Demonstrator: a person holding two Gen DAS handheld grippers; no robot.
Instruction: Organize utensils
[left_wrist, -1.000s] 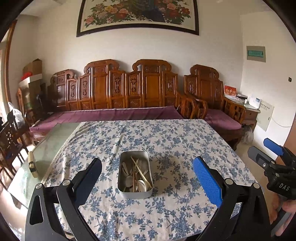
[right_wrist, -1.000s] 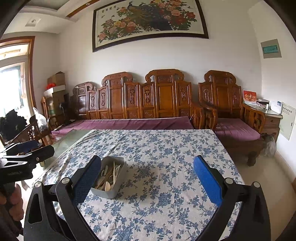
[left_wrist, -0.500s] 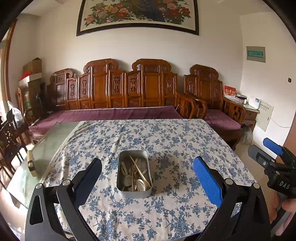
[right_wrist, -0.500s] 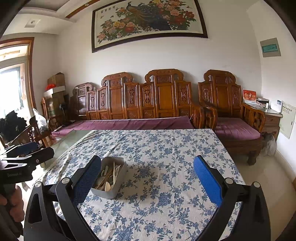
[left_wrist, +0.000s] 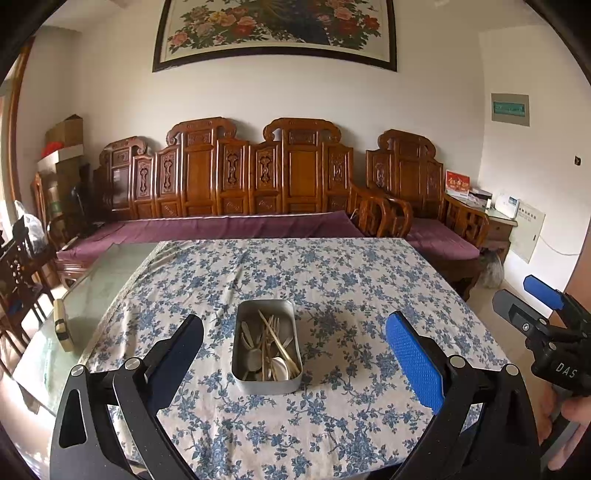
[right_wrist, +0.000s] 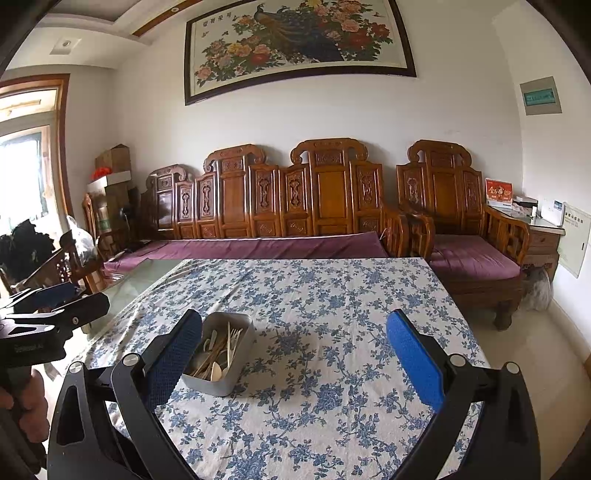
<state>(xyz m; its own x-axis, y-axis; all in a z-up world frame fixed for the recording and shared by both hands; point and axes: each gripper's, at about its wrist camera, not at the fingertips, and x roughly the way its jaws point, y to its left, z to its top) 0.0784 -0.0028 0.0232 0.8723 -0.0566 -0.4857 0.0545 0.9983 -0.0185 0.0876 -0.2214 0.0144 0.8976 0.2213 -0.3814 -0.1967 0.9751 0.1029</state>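
A rectangular metal tin (left_wrist: 266, 382) (right_wrist: 221, 384) holds a jumble of utensils (left_wrist: 269, 347) (right_wrist: 218, 350): pale spoons, forks and chopsticks. It stands on the blue-flowered tablecloth (left_wrist: 332, 288) (right_wrist: 325, 302). My left gripper (left_wrist: 295, 354) hovers above the near table edge, open, with the tin centred between its fingers but farther off. My right gripper (right_wrist: 295, 354) is open too, with the tin just behind its left finger. Each gripper also shows at the edge of the other's view, the right gripper (left_wrist: 532, 299) and the left gripper (right_wrist: 55, 302), held by a hand.
Bare glass tabletop (left_wrist: 99, 280) lies left of the cloth, with a small cream object (left_wrist: 61, 325) on it. A carved wooden bench (left_wrist: 258, 177) with purple cushions stands behind the table, an armchair (right_wrist: 461, 229) at the right, dark chairs at the left.
Both views have shifted only slightly; the tin sits a little lower and nearer in the left wrist view. Both grippers stay open and nothing has been picked up.
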